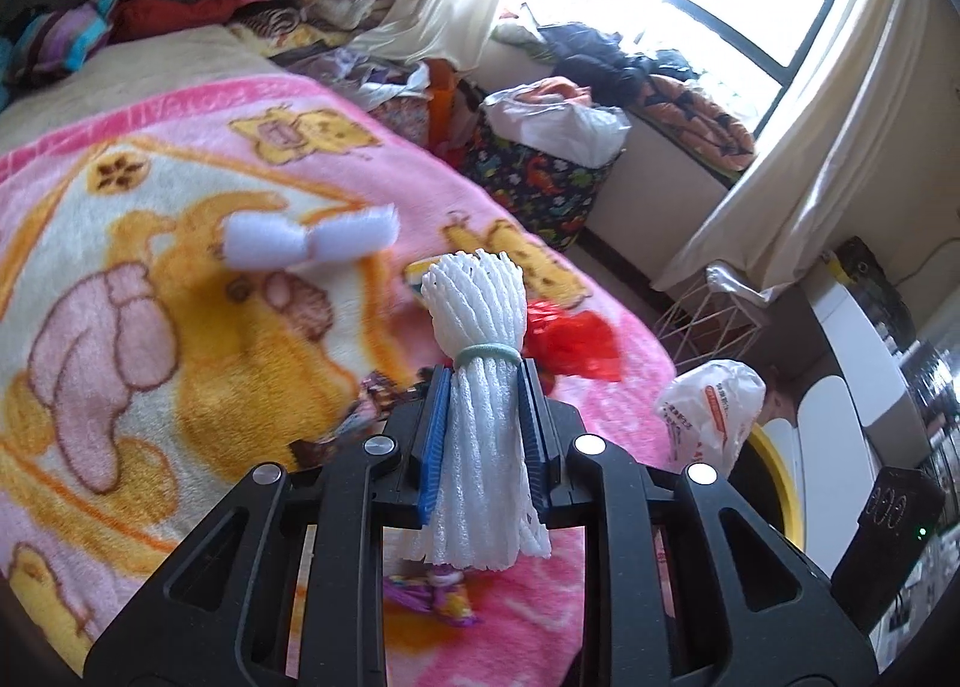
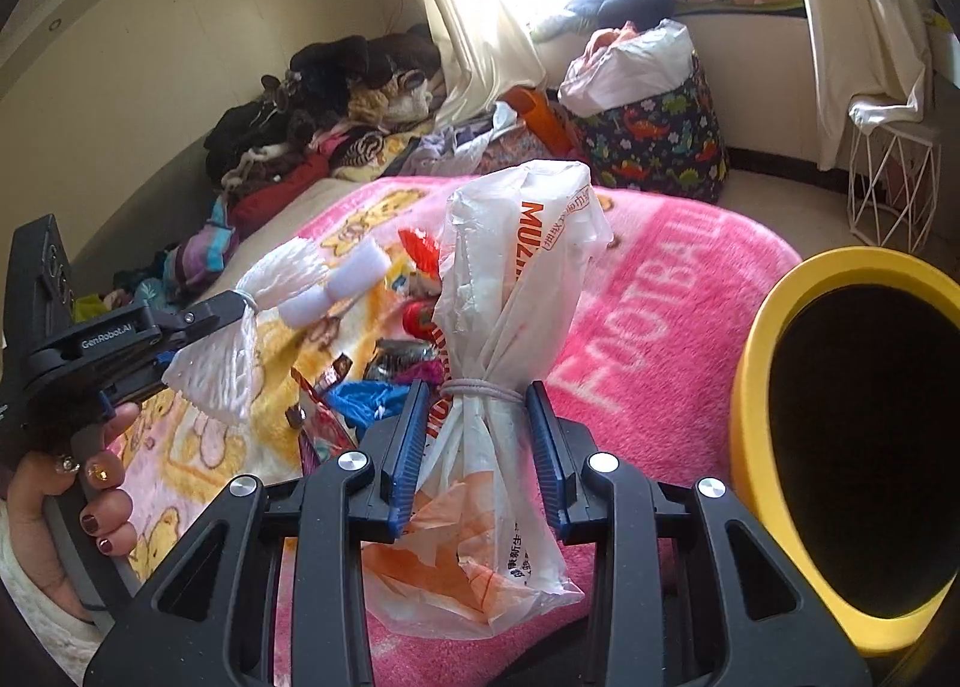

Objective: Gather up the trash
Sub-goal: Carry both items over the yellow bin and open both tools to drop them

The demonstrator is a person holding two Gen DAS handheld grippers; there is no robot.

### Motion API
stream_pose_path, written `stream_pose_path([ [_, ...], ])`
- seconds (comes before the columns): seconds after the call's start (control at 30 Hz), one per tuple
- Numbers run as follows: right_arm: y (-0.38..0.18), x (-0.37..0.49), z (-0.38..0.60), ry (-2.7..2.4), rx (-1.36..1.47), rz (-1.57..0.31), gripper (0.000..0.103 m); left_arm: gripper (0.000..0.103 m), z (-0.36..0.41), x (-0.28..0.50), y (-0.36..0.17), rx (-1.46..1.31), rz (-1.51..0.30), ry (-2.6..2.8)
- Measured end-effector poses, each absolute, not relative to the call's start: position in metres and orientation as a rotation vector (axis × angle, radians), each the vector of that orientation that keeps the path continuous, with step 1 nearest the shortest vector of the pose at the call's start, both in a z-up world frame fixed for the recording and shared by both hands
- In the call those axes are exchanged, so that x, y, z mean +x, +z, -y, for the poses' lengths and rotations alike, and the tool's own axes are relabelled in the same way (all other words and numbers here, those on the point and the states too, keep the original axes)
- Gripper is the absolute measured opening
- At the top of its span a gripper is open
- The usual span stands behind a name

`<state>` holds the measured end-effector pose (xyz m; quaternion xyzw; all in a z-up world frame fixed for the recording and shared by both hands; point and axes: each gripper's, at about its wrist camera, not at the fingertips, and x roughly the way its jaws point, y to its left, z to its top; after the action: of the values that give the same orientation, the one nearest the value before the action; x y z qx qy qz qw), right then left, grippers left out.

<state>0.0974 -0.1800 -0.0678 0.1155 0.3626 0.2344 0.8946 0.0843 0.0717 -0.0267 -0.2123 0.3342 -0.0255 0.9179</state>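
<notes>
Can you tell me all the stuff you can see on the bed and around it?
foam net bundle: one, white, tied with a green band, held in the left gripper
plastic bag: one, white with orange print, tied with a band, held in the right gripper
foam piece: one, white, on the blanket
red plastic scrap: one, red, on the blanket
wrappers: several, mixed colours, on the blanket
blanket: one, pink with yellow bears, over the bed
bin: one, yellow, black inside, beside the bed
dinosaur basket: one, dark, by the window
wire stand: one, white, near the curtain
clothes pile: one, dark, against the wall
left gripper: black, shut
right gripper: black, shut
hand: one, holding the left gripper
</notes>
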Motion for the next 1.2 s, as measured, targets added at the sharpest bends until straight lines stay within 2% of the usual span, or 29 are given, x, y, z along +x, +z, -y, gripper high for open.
stream_pose_path([
  [0.57, -0.046, 0.086, 0.237, 0.381, 0.295, -0.687, 0.032, 0.017, -0.001, 0.083, -0.010, -0.341, -0.679, -0.207],
  [1.2, -0.050, 0.079, 0.309, 0.225, 0.370, -0.658, 0.032, 0.017, 0.059, 0.085, -0.009, -0.280, -0.704, -0.308],
])
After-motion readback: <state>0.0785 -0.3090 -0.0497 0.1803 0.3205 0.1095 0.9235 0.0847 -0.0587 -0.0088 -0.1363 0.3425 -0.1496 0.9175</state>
